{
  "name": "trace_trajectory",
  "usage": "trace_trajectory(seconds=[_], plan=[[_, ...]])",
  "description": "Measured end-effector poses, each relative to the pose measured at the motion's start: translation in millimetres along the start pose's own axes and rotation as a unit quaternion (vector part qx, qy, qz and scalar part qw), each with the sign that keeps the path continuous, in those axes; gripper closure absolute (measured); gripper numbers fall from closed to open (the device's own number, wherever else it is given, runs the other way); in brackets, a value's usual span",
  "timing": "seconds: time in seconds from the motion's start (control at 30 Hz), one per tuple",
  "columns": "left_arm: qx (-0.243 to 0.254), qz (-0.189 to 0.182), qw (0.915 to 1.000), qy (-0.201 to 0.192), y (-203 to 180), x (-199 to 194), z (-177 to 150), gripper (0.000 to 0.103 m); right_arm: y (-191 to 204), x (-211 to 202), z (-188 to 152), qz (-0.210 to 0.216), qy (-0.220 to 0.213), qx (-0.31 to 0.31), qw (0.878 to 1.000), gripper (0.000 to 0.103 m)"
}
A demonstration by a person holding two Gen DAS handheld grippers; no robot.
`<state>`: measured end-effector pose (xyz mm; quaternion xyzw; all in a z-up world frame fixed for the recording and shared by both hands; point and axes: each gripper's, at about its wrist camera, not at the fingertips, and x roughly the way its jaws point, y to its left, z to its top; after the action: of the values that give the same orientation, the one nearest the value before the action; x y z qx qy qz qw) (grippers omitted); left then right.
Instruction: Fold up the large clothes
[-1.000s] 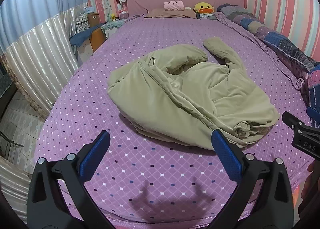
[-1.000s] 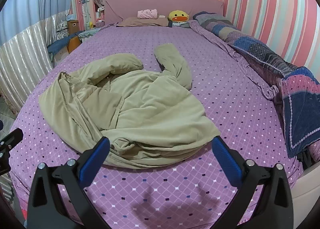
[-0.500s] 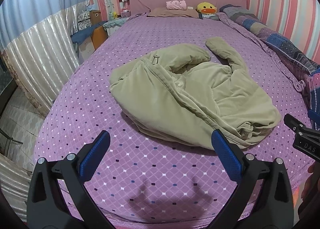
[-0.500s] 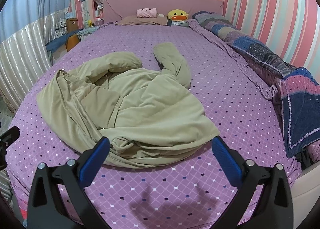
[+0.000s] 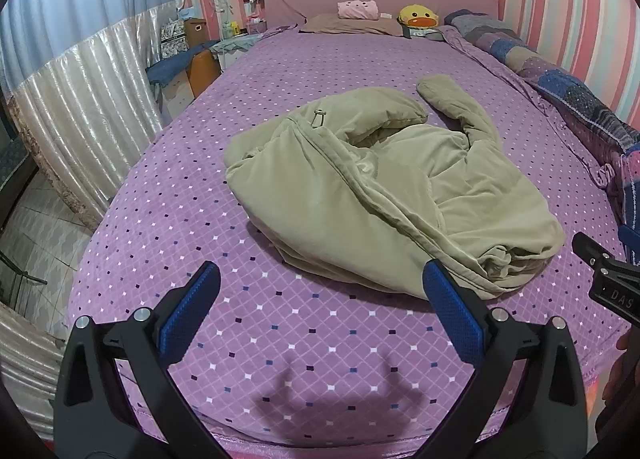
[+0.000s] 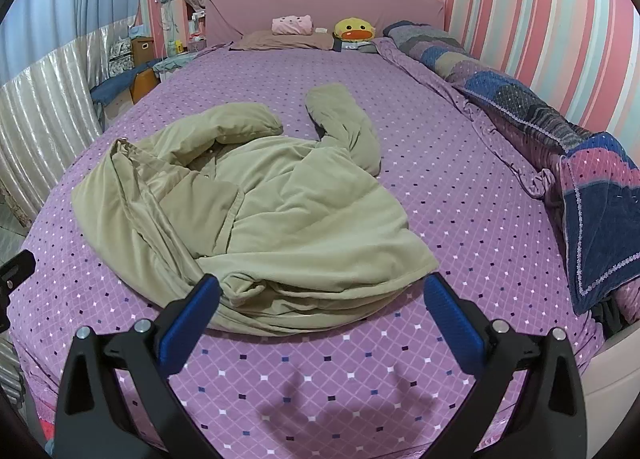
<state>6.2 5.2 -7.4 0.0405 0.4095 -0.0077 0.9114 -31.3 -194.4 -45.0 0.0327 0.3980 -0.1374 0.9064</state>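
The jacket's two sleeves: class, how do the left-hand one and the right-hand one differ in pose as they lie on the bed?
1. The left sleeve lies bent back across the jacket; the right sleeve stretches away from it.
2. The left sleeve rests partly on the jacket; the right sleeve lies on the bedspread.

Both are padded, olive and untouched by either gripper.

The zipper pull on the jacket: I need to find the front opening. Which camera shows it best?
The left wrist view: the metal zipper pull shows plainly on the jacket, near its far-left fold. In the right wrist view that edge of the jacket is too small to make it out.
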Motion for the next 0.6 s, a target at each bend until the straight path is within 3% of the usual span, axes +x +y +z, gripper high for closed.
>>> trace_trajectory(seconds=[0.6], plan=[[0.002,0.002,1.0,0.002,-0.3,1.2,0.9,0.003,-0.7,4.2,-4.0,-0.001,0.001,0.004,1.0,0.002]])
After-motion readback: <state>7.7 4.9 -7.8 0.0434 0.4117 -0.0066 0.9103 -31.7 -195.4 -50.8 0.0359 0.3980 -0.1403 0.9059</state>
